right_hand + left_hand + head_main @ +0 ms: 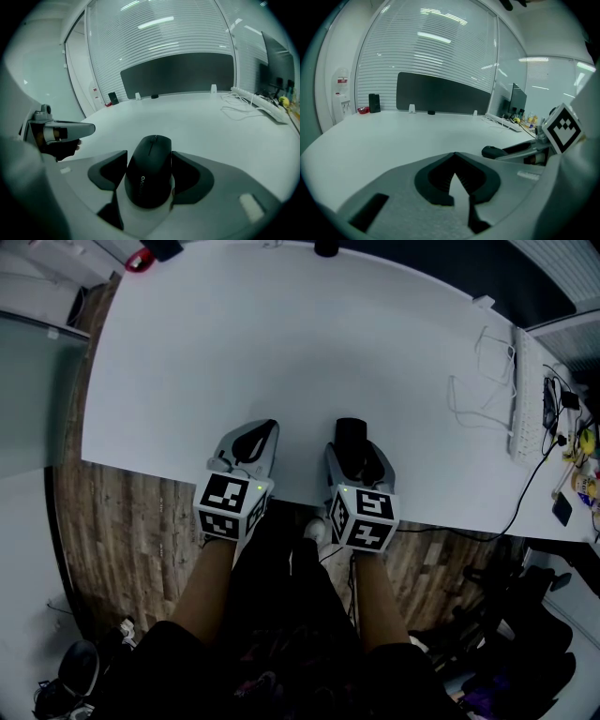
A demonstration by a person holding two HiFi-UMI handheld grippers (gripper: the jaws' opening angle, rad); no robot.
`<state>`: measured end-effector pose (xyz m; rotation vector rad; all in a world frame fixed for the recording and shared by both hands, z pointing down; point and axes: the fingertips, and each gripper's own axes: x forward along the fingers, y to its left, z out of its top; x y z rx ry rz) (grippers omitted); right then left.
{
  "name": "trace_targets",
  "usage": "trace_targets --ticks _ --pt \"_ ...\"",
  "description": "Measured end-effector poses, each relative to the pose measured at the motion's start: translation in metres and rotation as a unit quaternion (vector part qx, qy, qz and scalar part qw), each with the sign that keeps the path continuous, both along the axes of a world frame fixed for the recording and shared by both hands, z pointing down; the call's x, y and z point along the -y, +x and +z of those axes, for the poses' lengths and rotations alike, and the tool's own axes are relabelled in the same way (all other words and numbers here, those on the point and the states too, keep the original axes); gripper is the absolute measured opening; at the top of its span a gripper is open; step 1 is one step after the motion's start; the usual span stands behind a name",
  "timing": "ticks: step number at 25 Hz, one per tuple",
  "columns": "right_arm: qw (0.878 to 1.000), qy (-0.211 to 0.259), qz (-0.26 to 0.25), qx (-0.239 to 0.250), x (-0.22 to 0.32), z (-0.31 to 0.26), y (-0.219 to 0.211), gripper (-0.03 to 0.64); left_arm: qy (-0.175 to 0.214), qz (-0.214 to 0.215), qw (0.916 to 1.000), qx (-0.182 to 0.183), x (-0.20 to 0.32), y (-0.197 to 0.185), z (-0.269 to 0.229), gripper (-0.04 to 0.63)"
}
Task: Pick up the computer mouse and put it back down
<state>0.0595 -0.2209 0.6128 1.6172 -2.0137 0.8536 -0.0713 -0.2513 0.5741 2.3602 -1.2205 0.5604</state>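
Presently: right gripper [149,158] jaws clamped on the mouse [148,176] sides near the surface [281,352] edge; lifted or resting, cannot tell. Left gripper [455,155] jaws together, empty, likely parked clear.

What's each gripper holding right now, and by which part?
The right gripper clamps the black computer mouse by its two long sides, around mid-body. The left gripper holds nothing; its jaws are together.
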Motion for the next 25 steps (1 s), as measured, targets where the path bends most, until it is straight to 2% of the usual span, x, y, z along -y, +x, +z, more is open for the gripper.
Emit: trace_targets --ticks 19,22,25 --pt "1.0 0.013 0.007 0.007 -0.005 -0.011 0.002 0.318 0.01 0.0 0.9999 -0.002 0.0 -0.004 -0.011 0.0" --pt "1.0 0.028 0.013 0.001 -0.008 -0.021 0.007 0.294 0.016 0.001 0.9999 -0.002 -0.001 -0.002 -0.018 0.0" --pt "0.998 0.05 0.025 -0.005 -0.01 -0.035 0.015 0.237 0.025 0.001 0.9997 -0.002 -0.004 -0.002 -0.027 0.001"
